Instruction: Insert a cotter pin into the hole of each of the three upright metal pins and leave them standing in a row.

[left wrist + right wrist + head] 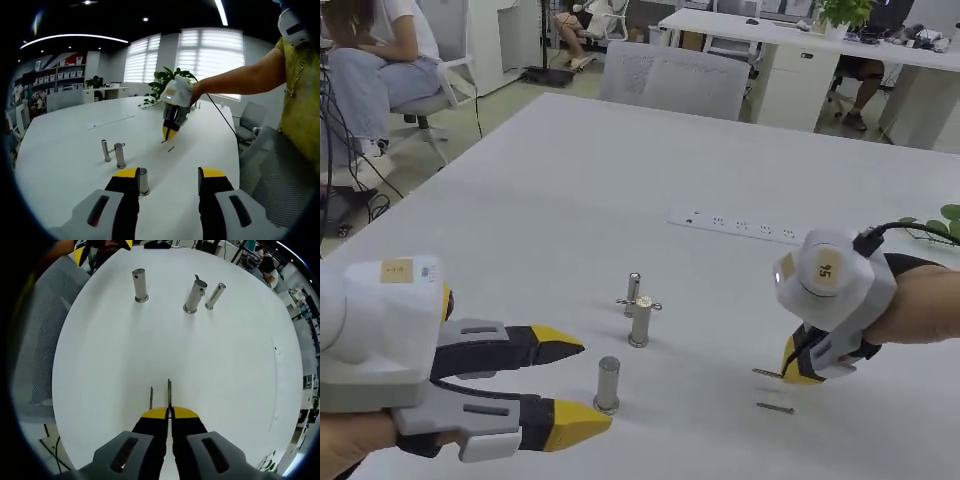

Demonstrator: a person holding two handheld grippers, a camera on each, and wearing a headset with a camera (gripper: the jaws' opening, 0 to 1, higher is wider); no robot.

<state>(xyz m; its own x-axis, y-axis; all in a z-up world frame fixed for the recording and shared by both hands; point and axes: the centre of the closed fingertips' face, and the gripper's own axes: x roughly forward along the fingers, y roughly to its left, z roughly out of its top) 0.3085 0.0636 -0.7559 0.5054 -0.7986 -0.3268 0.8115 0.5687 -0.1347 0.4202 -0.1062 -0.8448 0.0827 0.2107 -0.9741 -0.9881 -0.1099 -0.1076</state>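
The near pin [608, 383], middle pin [640, 325] and far pin [633, 293] stand in a row on the table [570, 200] — the middle one has a cotter [638, 303] through its top. The left gripper [170, 175] gapes wide at the near pin. The right gripper [170, 412] pinches a second cotter [169, 390] — a third cotter [775, 408] lies just beside it.

the left gripper [590, 385] and right gripper [788, 375] have white housings, grey slotted jaws and yellow tips. a black cable [910, 228] leaves the right one. mustard shirt [300, 100], white headset [295, 25].
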